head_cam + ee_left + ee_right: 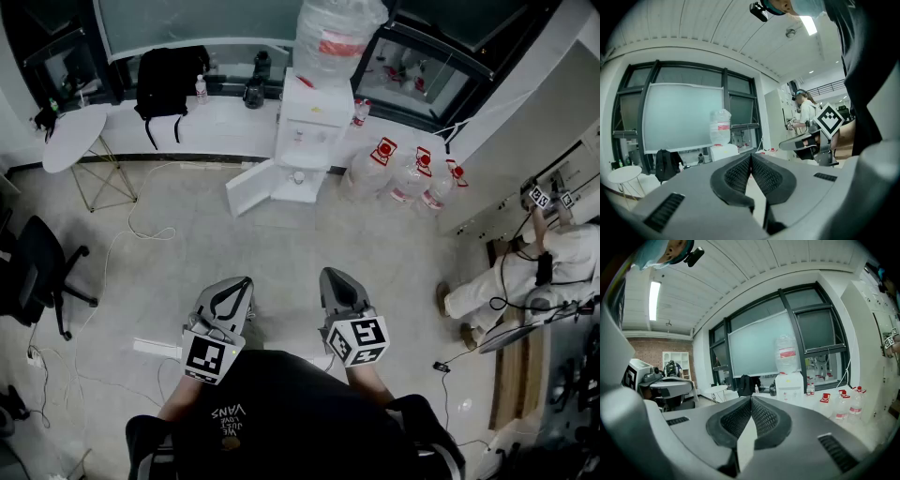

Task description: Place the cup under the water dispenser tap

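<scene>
The left gripper and the right gripper are both shut tight, with nothing between their jaws. They are side by side, close to the person, above the floor. The water dispenser stands far ahead by the window, its little door open. I cannot make out the cup.

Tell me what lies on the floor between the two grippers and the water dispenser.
Only bare floor: the head view shows nothing between the left gripper, the right gripper and the water dispenser.
</scene>
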A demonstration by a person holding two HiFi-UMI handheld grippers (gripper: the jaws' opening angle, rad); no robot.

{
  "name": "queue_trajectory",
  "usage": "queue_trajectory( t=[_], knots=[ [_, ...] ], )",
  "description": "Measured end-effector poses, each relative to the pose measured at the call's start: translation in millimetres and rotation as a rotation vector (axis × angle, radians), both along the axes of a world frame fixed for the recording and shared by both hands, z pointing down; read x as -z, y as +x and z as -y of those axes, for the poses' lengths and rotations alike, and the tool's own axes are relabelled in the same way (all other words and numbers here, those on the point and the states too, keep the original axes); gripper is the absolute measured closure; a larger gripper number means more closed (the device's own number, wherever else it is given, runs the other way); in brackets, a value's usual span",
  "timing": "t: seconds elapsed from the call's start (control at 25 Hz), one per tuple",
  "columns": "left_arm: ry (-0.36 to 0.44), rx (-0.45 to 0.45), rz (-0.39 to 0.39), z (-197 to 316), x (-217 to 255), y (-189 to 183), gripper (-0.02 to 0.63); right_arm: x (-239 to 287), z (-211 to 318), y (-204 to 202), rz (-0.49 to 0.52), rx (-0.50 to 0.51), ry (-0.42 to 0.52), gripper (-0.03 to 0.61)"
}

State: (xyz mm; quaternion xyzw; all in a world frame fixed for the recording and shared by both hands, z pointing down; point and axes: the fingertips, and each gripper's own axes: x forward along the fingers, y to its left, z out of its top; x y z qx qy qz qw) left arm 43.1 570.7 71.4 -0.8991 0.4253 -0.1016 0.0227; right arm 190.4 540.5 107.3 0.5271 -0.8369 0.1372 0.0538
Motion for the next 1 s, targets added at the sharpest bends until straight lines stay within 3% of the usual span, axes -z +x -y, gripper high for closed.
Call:
queue_trajectory(
  t=[0.28,0.52,0.84,1.0],
  knots=[
    [-0.016,-0.028,0.001,37.7,-13.0,7.3,0.594,-5.1,27.1,-4.7,0.036,0.033,0.003,0.534],
    [-0.034,-0.098,-0.003,101.1,-17.7,25.2,0.594,-7.2,77.3,-1.9,0.028,-0.002,-0.008,0.534],
    [-0.035,-0.184,-0.001,204.8,-20.0,20.6,0.594,-12.7,178.1,-12.3,0.024,-0.058,-0.011,0.532],
    [0.014,-0.243,0.055,244.8,-23.9,10.8,0.594,-15.5,221.8,-22.6,0.017,-0.079,-0.007,0.532]
  ],
)
